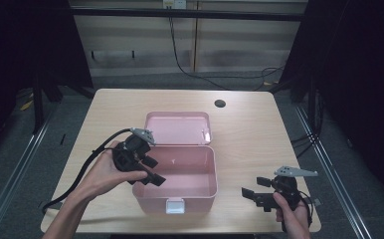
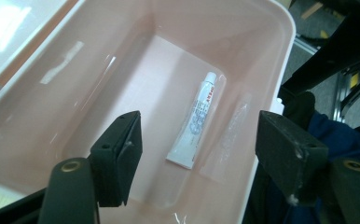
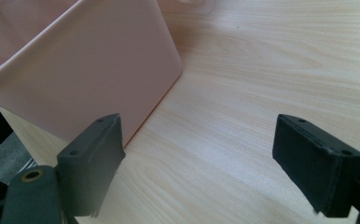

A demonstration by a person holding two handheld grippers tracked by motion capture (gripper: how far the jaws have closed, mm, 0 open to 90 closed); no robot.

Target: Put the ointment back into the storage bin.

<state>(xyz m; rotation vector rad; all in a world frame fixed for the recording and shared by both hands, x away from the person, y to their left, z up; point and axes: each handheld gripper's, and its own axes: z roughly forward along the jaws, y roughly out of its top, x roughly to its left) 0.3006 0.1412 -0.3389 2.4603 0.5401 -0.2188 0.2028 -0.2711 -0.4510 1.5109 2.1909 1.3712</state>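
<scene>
The open pink box (image 2: 262,28) holds one white tube (image 2: 194,126) on its floor.

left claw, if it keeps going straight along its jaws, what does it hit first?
Probably the white tube lying on the floor of the open pink box. The left claw is open and straddles it; depth is unclear.

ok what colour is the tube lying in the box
White with small print, seen best in the left gripper view: the tube lies in the pink box.

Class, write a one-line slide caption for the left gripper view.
Open left gripper poised above a white tube lying in the pink box.
</scene>
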